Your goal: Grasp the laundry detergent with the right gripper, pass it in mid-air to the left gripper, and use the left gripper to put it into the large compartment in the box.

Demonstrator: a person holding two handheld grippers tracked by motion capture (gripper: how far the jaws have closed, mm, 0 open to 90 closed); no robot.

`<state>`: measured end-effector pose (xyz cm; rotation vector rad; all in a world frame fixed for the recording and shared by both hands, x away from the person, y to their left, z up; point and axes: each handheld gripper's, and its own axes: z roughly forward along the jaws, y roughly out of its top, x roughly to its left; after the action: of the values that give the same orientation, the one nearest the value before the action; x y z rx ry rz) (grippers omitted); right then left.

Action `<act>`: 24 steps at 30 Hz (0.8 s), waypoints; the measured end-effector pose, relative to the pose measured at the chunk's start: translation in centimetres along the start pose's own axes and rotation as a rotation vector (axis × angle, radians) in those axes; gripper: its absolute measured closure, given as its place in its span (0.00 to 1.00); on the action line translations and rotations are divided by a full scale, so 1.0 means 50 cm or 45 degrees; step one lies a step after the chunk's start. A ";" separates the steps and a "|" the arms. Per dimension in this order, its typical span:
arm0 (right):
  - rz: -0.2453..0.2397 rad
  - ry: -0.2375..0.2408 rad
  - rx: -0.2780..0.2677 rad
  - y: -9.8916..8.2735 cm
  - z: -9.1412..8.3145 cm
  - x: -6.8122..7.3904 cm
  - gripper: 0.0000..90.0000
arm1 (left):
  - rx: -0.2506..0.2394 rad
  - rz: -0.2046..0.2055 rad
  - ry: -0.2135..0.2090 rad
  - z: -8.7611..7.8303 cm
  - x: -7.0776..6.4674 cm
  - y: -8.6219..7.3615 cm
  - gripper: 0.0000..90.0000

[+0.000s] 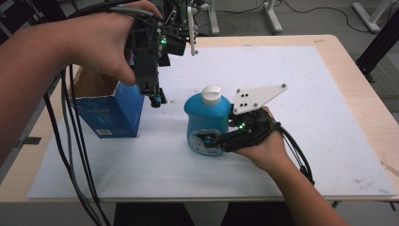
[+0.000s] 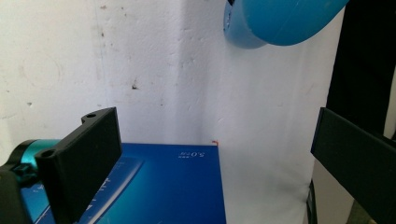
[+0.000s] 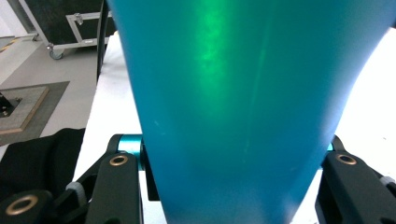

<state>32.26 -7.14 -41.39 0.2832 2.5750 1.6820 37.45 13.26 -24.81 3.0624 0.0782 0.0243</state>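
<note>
Presently one bottle (image 1: 207, 123) stands clamped in the right tool (image 1: 214, 141); left tool (image 1: 157, 100) hangs released above one box (image 1: 113, 113).

A lab or workshop: bare grey floor, wheeled flight case (image 3: 70, 28), stand legs (image 1: 270, 16) behind the table (image 1: 348, 75).

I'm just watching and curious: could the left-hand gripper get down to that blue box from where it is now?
Probably yes. The left gripper hangs over the blue box with its jaws open and nothing between them. The blue bottle, clamped in the right gripper, stands apart to the side, out of the way.
</note>
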 end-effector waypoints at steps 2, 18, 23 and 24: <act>-0.011 0.005 0.003 0.010 -0.006 -0.004 0.51 | 0.003 -0.005 0.002 -0.005 -0.002 0.004 0.02; -0.076 0.058 0.049 0.104 -0.031 -0.029 0.51 | -0.004 0.000 0.005 -0.045 -0.025 0.045 0.02; -0.080 0.082 0.057 0.122 -0.026 -0.035 0.51 | -0.004 0.017 0.000 -0.051 -0.030 0.064 0.02; -0.075 0.090 0.056 0.124 -0.026 -0.036 0.51 | -0.002 0.019 -0.001 -0.053 -0.031 0.067 0.02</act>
<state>34.62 -6.19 -35.30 0.1513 2.6455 1.6462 36.01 10.07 -21.92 3.0613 0.0547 0.0238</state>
